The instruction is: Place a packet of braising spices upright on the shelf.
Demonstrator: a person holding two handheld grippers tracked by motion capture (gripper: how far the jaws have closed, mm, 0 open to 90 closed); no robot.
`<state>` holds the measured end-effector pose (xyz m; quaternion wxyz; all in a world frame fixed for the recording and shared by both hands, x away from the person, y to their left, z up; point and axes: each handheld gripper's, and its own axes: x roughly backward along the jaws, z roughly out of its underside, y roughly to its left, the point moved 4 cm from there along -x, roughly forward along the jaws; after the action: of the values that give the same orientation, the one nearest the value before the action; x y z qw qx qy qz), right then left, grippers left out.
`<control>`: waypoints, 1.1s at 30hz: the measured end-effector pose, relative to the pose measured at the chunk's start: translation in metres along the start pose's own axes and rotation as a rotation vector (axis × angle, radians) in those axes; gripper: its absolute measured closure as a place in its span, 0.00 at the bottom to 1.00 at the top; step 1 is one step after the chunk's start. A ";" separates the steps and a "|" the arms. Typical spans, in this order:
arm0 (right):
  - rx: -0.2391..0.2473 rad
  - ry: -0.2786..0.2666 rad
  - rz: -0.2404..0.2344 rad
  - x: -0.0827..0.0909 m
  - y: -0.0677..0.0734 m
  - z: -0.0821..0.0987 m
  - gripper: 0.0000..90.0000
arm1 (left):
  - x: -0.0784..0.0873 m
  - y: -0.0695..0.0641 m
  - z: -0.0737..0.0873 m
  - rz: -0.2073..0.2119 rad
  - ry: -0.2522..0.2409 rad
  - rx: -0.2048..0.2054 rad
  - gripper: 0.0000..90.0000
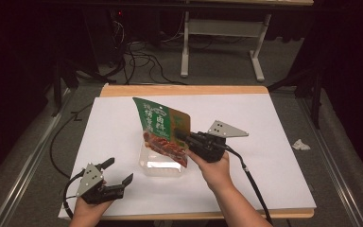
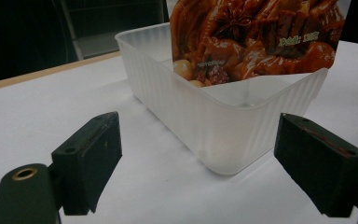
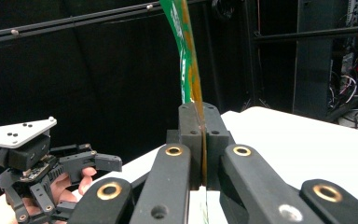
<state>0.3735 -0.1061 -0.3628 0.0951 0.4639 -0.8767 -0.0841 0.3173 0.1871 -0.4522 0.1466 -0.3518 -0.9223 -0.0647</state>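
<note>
Steadying is advised first: the left tool (image 1: 118, 174), released and parked near the bench's front edge, is best kept beside the clear tub (image 1: 163, 163). The snack pouch (image 1: 163, 128), clamped at its side edge by the right tool (image 1: 182, 136), should be lowered upright into the tub without snagging the rim.

Snack pouch (image 1: 163, 130) bears white Chinese characters; seemingly too blurred to read.

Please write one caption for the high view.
Right gripper lowers a snack pouch into a clear tub; left gripper waits open.
</note>
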 end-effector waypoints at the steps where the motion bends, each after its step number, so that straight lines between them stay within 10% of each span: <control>1: 0.000 0.000 -0.002 -0.001 0.001 0.001 1.00 | 0.000 0.000 0.000 -0.001 0.001 -0.001 0.17; 33: -0.026 -0.011 0.040 -0.010 -0.011 0.024 1.00 | 0.002 0.000 0.001 -0.006 0.003 -0.001 0.17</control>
<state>0.3820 -0.1023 -0.3894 0.0980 0.4446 -0.8852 -0.0958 0.3161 0.1883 -0.4522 0.1478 -0.3490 -0.9230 -0.0660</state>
